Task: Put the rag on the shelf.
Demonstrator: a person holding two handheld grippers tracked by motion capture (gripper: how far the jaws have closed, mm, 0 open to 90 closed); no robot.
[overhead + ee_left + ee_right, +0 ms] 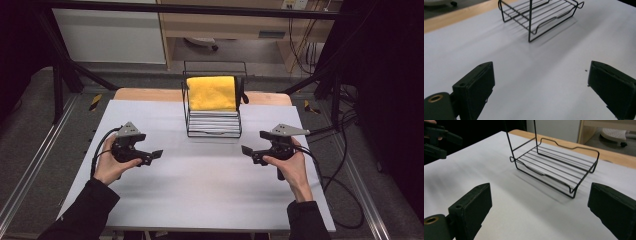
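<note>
Seen from above, a person sits at a white-topped desk (200, 190) and holds a pair of black tongs in each hand. The left tongs (156, 154) and the right tongs (247, 149) hover over the desk with their tips turned toward each other and a broad stretch of bare surface between them. Beyond that gap, near the far edge, stands a black wire rack with a slatted base (213, 125). A bright yellow folded cloth (212, 92) hangs over the rack's raised top bar; the high view is the one that shows this cloth.

The left gripper view looks along the left tongs (540, 82): their jaws stand wide apart with nothing between them, and the rack (541, 15) lies well ahead, toward the upper middle.

The right gripper view shows the right tongs (540, 205) equally wide and empty. Here the rack (556, 167) appears closer, its slatted base and curved rim plain to see, ahead and clear of the jaws. The left tongs (447, 142) appear at the upper left corner of this view
</note>
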